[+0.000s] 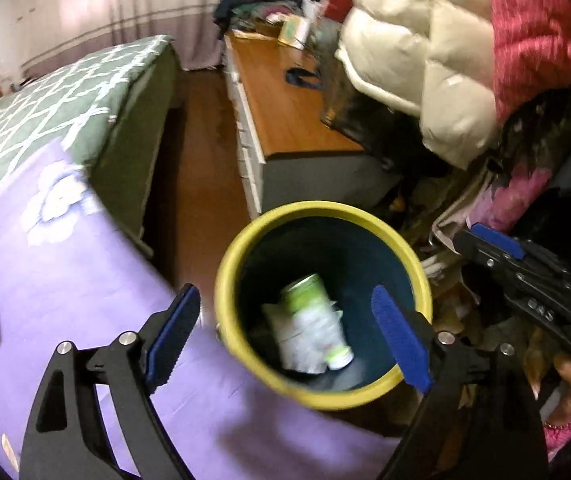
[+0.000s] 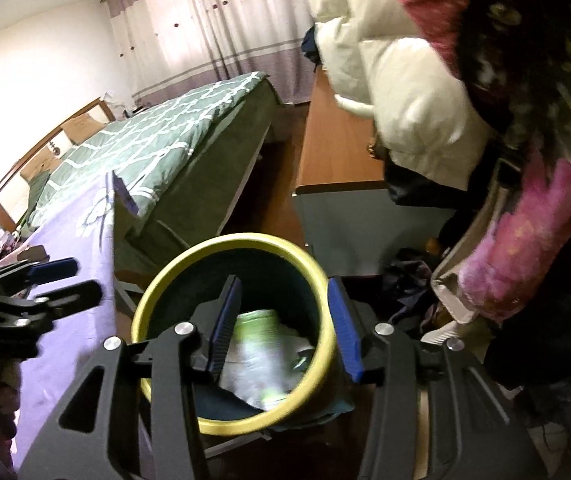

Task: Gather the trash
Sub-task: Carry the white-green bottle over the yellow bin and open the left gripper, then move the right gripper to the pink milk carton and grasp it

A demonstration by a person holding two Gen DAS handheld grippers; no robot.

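The left tool was above the round dark bin with a yellow rim, its blue fingers wide apart and holding nothing. The right tool had its fingers apart, one inside the bin and one outside the rim. A green-and-white can and white crumpled paper lay at the bottom of the bin, beside the edge of the purple flowered bed cover.
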